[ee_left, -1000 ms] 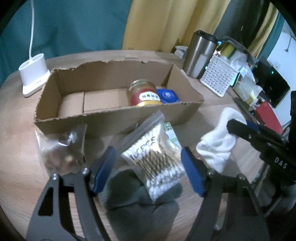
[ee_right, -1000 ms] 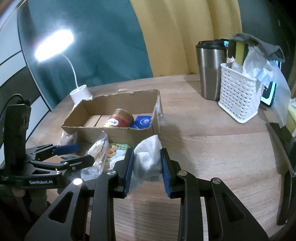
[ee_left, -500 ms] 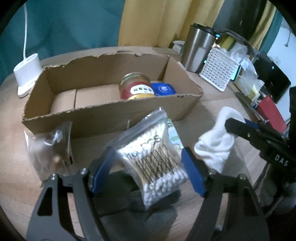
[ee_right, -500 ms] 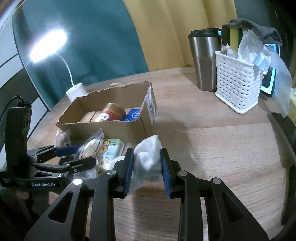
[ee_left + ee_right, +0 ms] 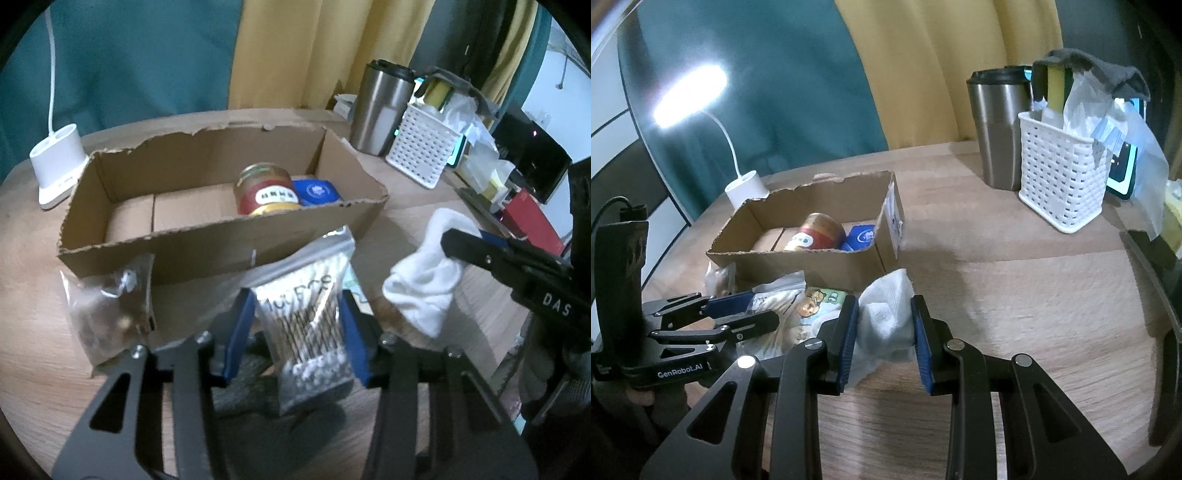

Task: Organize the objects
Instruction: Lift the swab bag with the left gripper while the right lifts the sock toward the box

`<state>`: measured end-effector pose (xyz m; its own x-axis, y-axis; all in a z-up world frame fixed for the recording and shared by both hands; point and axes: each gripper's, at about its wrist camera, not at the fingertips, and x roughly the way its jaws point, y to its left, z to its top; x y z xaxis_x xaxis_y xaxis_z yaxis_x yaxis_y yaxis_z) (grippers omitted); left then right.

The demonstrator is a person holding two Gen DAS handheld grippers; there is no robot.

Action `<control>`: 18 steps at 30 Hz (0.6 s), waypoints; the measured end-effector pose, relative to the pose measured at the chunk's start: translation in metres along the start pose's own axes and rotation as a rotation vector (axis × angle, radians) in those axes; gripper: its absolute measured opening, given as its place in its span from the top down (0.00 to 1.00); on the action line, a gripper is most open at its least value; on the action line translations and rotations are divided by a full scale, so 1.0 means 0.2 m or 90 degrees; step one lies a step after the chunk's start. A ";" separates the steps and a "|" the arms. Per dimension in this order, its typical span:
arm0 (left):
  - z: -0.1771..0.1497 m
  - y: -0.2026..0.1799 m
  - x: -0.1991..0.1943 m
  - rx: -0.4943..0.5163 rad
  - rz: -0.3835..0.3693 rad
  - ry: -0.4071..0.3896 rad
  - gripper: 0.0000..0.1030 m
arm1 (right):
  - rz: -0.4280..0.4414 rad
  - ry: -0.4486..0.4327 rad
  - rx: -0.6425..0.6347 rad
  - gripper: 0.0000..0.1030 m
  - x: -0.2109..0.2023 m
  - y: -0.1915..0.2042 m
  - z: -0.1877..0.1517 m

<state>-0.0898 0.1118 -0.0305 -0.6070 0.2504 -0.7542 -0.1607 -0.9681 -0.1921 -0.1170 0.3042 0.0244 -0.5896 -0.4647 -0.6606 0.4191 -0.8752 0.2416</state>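
Observation:
A clear bag of cotton swabs [image 5: 306,314] stands between the blue pads of my left gripper [image 5: 295,299], whose jaws are closing and press on its sides. It is just in front of the torn cardboard box [image 5: 221,236], above a dark grey cloth [image 5: 251,387]. The box holds a red-labelled jar [image 5: 266,188] and a blue tin [image 5: 317,190]. My right gripper [image 5: 884,306] is shut on a white sock [image 5: 886,314], held to the right of the left gripper [image 5: 738,314]. A green printed packet [image 5: 820,302] lies between them on the table.
A clear bag of brown items [image 5: 107,314] lies left of the swabs. At the back right stand a steel tumbler [image 5: 997,129] and a white basket [image 5: 1063,173] stuffed with things. A lit desk lamp [image 5: 690,96] has its base [image 5: 57,162] left of the box.
The left jaws have come in from wide apart onto the sides of the swab bag. The right gripper still holds the white sock in the same place.

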 end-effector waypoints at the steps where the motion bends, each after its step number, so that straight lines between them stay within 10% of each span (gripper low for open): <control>1: 0.00 0.00 -0.01 -0.002 0.000 -0.005 0.54 | -0.001 -0.001 -0.001 0.71 -0.01 0.00 0.00; 18: 0.08 0.01 -0.26 0.022 0.004 -0.088 0.54 | -0.015 -0.034 -0.020 0.71 -0.11 0.10 0.10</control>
<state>-0.0714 0.0962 0.0183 -0.7092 0.2447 -0.6612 -0.1822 -0.9696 -0.1634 -0.1092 0.2941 0.0571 -0.6344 -0.4518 -0.6272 0.4264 -0.8813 0.2036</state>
